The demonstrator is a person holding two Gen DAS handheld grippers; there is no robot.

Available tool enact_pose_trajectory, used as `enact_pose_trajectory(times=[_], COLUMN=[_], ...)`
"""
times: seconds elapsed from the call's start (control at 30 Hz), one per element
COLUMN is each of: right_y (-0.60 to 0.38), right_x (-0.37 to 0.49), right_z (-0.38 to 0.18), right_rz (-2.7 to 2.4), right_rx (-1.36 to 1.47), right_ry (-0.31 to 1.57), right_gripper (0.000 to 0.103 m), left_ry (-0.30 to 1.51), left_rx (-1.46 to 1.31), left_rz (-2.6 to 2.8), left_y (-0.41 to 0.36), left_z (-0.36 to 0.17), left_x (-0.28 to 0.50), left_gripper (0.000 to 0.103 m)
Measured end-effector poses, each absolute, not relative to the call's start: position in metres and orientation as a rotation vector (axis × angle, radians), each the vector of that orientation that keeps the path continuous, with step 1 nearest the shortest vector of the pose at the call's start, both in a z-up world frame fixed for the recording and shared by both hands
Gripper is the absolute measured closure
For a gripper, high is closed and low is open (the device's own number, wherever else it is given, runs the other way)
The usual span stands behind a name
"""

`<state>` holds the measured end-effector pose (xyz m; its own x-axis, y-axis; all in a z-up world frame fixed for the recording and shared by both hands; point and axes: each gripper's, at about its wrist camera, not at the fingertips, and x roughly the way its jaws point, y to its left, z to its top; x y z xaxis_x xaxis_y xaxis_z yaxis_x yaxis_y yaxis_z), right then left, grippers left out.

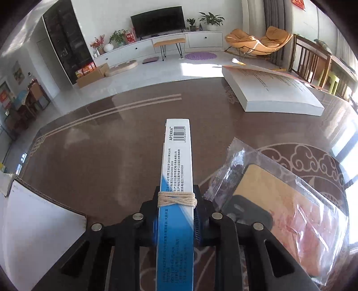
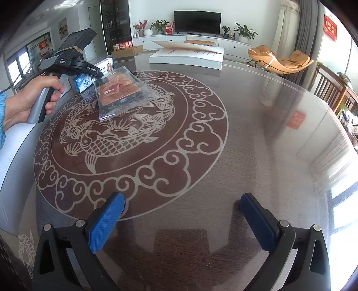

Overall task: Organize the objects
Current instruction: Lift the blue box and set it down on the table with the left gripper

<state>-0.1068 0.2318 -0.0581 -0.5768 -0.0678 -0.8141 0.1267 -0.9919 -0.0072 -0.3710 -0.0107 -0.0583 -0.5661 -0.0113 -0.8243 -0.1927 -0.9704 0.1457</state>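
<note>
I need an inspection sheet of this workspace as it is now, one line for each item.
Surface: round brown table with fish pattern, glossy.
Job's things: blue and white box; plastic-wrapped packet; open book.
Clutter: small boxes at the table's far left edge.
Grippers: left gripper shut on the box; right gripper open, empty.
Cables: dark cable behind the left hand.
Surroundings: living room, television, rocking chairs.

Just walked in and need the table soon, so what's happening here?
A person is tidying the round table with a handheld gripper in each hand. The left gripper is shut on a slim blue and white box, held edge-up above the tabletop. The right gripper is open and holds nothing. A plastic-wrapped packet and an open book lie on the table.
</note>
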Motion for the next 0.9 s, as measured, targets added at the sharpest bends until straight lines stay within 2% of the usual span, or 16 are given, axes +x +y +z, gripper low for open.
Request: enact_pose_trajectory(times=[0.1, 0.23, 0.4, 0.43, 0.5, 0.57, 0.63, 0.7, 0.83, 0.9], right_y=[0.232, 0.232, 0.231, 0.231, 0.231, 0.231, 0.231, 0.231, 0.231, 0.232], right_x=[-0.107, -0.107, -0.107, -0.107, -0.107, -0.107, -0.107, -0.108, -0.108, -0.108], right_z=[-0.058, -0.058, -0.058, -0.058, -0.058, -0.058, -0.058, -0.058, -0.058, -0.058], right_rz=[-2.694, -2.694, -2.694, -2.694, -2.694, -2.695, -2.697, -2.7, -2.701, -2.701], right_rx=[1.387, 1.387, 1.387, 1.387, 1.387, 1.387, 1.386, 1.385, 1.384, 1.384], right_ry=[0.098, 0.099, 0.101, 0.1, 0.101, 0.102, 0.106, 0.113, 0.115, 0.116], right_gripper=[0.0, 0.0, 0.0, 0.0, 0.0, 0.0, 0.0, 0.0, 0.0, 0.0], left_ry=[0.425, 0.289, 0.216, 0.277, 0.391, 0.358, 0.277, 0.358, 0.642, 0.599], left_rx=[-1.338, -1.347, -1.41, -1.412, -1.425, -1.441, -1.393, -1.322, -1.151, -1.076], left_rz=[2.559, 2.479, 2.608, 2.666, 2.743, 2.741, 2.671, 2.643, 2.614, 2.619], left_y=[0.028, 0.039, -0.001, -0.007, -0.015, -0.016, -0.012, 0.006, 0.045, 0.044], left_z=[-0.057, -0.054, -0.055, -0.055, -0.055, -0.054, -0.051, -0.052, -0.052, -0.041], left_x=[-0.317, -0.241, -0.138, -0.122, -0.103, -0.087, -0.075, -0.059, -0.029, -0.023], left_gripper=[0.079, 0.079, 0.078, 0.075, 0.063, 0.032, 0.027, 0.027, 0.026, 0.022])
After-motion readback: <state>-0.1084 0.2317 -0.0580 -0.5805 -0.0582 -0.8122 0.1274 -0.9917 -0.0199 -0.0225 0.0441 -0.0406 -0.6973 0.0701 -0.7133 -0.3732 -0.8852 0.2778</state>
